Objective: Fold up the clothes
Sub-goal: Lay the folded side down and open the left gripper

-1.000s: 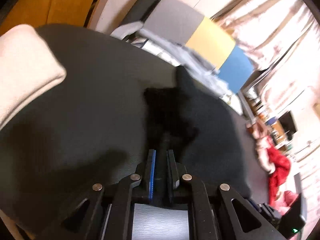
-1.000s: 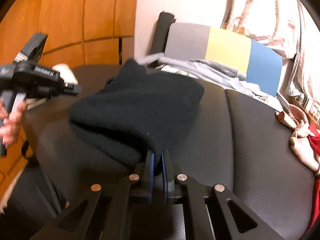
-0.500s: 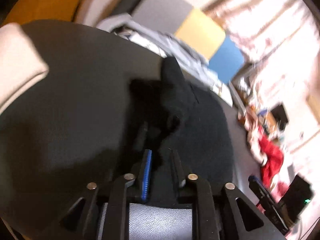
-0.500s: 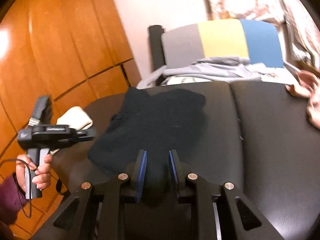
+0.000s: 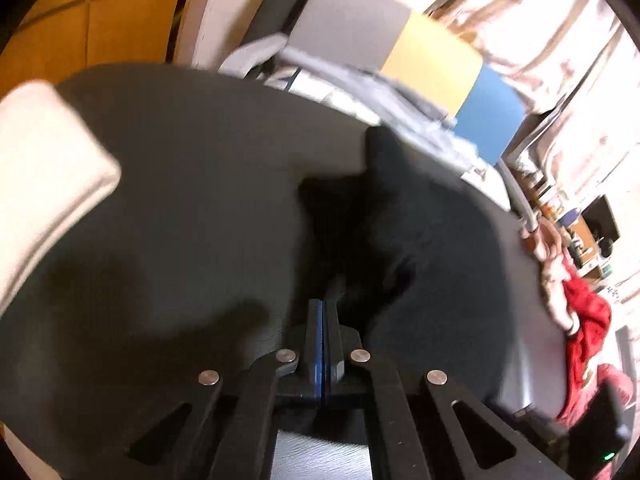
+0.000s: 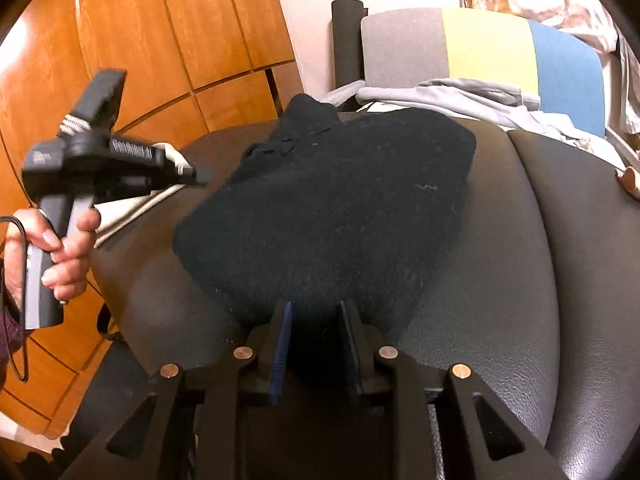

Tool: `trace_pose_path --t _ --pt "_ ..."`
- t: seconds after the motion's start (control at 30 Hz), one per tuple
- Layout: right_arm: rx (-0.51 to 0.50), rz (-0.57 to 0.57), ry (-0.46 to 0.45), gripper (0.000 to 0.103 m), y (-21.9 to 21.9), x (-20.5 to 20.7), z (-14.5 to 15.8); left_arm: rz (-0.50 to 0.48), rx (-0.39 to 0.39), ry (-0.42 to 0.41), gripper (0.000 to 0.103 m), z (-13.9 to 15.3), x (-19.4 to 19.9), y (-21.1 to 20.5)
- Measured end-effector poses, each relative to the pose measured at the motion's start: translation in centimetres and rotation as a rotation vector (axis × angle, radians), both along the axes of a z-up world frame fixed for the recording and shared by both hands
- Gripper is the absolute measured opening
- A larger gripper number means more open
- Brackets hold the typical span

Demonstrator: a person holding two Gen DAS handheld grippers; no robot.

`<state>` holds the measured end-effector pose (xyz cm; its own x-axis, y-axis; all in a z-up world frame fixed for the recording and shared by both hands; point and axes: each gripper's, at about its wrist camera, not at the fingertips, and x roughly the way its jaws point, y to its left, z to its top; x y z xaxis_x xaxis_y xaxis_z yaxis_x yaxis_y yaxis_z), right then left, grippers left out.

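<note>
On the dark seat (image 6: pixel 520 280), in the middle of the right wrist view, lies the black garment (image 6: pixel 340 208), already doubled into a thick rough pad; its far left end bunches up into a peak, and its near edge reaches the right gripper (image 6: pixel 314 312). That gripper's jaws are opening, the blue pad and its mate standing apart with the near hem between them but not visibly pressed. A second ago those jaws were clamped on that hem, so the cloth has just been let go and the fold it carried now rests under its own weight.

The left gripper (image 5: pixel 322 308) is fully closed, its pads meeting with nothing seen between them; half a second ago they stood apart over the cloth. In its own view the garment (image 5: pixel 400 232) lies just beyond and to the right of the tips, blurred. From the right view the same tool (image 6: pixel 120 160) is held in a hand (image 6: pixel 60 248) out to the left, clear of the garment.

Both releases suggest that this fold is finished; the bunched far end may still want smoothing or one more fold.

Further out, a cream cushion (image 5: pixel 44 184) sits at the left edge, grey clothes (image 6: pixel 460 96) lie against a grey, yellow and blue backrest (image 6: pixel 480 48), and red clothes (image 5: pixel 584 320) wait at the right.
</note>
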<state>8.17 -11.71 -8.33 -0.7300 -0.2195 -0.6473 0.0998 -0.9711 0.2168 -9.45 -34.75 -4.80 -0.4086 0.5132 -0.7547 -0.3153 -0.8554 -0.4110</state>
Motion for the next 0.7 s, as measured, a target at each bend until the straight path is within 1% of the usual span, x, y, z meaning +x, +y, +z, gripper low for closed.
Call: trace_pose_path --t 0.07,0.1,0.13,0.17,0.2,0.23,0.27,0.3,0.33,0.37,0.4,0.43,0.47,0.5,0.53,0.63,0.67,0.7 --pt "-0.021 -0.018 0.023 0.025 0.4 0.1 0.7 0.005 0.088 -0.058 0.000 -1.2 0.4 -1.5" --pt "-0.032 -0.028 0.035 0.025 0.6 0.1 1.1 0.009 0.142 -0.077 0.001 -1.4 0.6 -2.0" --pt "-0.042 -0.037 0.047 0.025 0.8 0.1 1.4 0.004 0.179 -0.080 0.004 -1.4 0.9 -2.1" --pt "-0.048 -0.061 0.065 0.025 1.3 0.0 1.9 -0.016 0.173 -0.064 0.007 -1.1 1.1 -1.5" --pt "-0.043 -0.092 0.085 0.025 1.8 -0.5 2.4 -0.037 0.163 -0.047 0.018 -0.8 1.4 -0.9" --pt "-0.033 -0.118 0.101 0.025 2.3 -1.0 2.7 -0.059 0.126 -0.019 0.037 -0.5 1.5 0.0" --pt "-0.014 -0.135 0.112 0.025 2.7 -1.7 3.0 -0.081 0.087 0.011 0.051 -0.2 1.7 0.8" --pt "0.013 -0.142 0.119 0.025 3.0 -2.5 3.2 -0.097 0.042 0.046 0.075 0.0 1.8 1.9" --pt "0.038 -0.139 0.122 0.025 3.1 -3.5 3.4 -0.105 0.009 0.081 0.080 0.0 1.8 2.6" --pt "0.059 -0.125 0.122 0.025 3.1 -4.7 3.6 -0.112 -0.024 0.115 0.080 0.0 1.7 3.2" --pt "0.081 -0.111 0.123 0.025 3.1 -5.8 3.7 -0.095 -0.091 0.133 0.071 -0.3 1.4 3.6" --pt "0.103 -0.095 0.115 0.025 3.1 -7.2 3.8 -0.075 -0.162 0.149 0.038 -0.7 1.0 4.1" --pt "0.122 -0.075 0.091 0.025 2.8 -8.9 3.7 -0.073 -0.183 0.125 0.026 -1.2 0.6 3.9" --pt "0.131 -0.058 0.065 0.025 2.5 -10.1 3.6 -0.062 -0.155 0.090 0.020 -1.6 0.3 3.3" --pt "0.130 -0.049 0.042 0.025 2.3 -11.1 3.4 -0.050 -0.123 0.055 0.019 -2.0 0.0 2.7" --pt "0.177 -0.024 -0.066 0.025 0.9 -14.2 1.4 -0.031 -0.135 0.070 0.017 -2.6 0.3 1.3" --pt "0.206 -0.021 -0.075 0.025 0.4 -14.8 1.0 -0.025 -0.140 0.077 0.017 -2.7 0.5 0.9" --pt "0.218 -0.026 -0.061 0.025 0.1 -14.9 0.9 -0.023 -0.132 0.077 0.017 -2.9 0.6 0.4"
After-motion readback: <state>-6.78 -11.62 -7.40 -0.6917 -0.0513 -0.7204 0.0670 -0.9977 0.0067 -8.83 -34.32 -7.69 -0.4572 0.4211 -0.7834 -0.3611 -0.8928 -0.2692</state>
